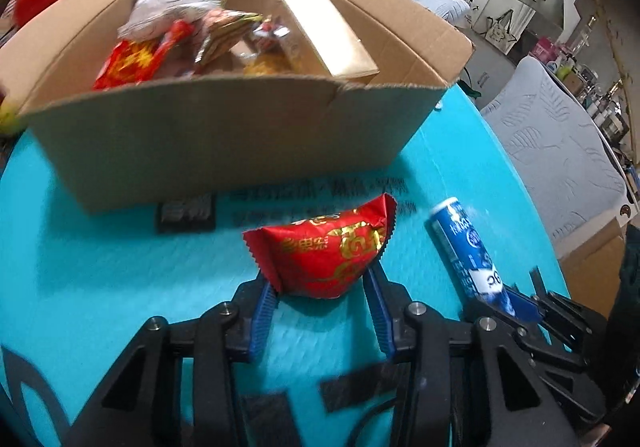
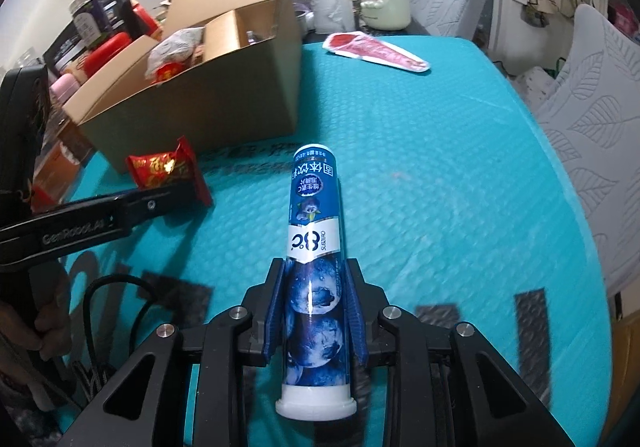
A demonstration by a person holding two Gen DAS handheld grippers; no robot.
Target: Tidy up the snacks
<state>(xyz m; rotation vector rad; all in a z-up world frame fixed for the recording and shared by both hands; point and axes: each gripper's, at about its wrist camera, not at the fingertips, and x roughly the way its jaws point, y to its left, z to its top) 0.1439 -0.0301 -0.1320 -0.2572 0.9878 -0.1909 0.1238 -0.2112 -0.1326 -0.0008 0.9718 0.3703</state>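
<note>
Your left gripper (image 1: 322, 279) pinches the red snack packet (image 1: 324, 251) by its lower end, a blue pad (image 1: 264, 307) pressed against each side, so the packet sticks up ahead of the fingertips over the teal table mat (image 1: 120, 267). Straight ahead of that gripper, just beyond the packet, stands the open cardboard box (image 1: 224, 135), its near wall facing you. Inside it lie several wrapped snacks, among them a red and gold packet (image 1: 128, 63) and a white wrapper (image 1: 172, 3); the rest is too blurred to name.

Your right gripper (image 2: 316, 287) is clamped on the blue tube (image 2: 314, 247), both pads against its sides near the white capped end, which sits closest to the camera. The tube runs forward along the 2 fingers and its far end points at the mat past the box's right corner. In that view the box (image 2: 208, 99) is ahead and to the left, and the left gripper with its packet (image 2: 168, 171) is at the left, near the box's front wall. Far ahead, slightly right of the tube's line, a flat red and white packet (image 2: 376, 51) lies on the mat, well apart from both grippers.
</note>
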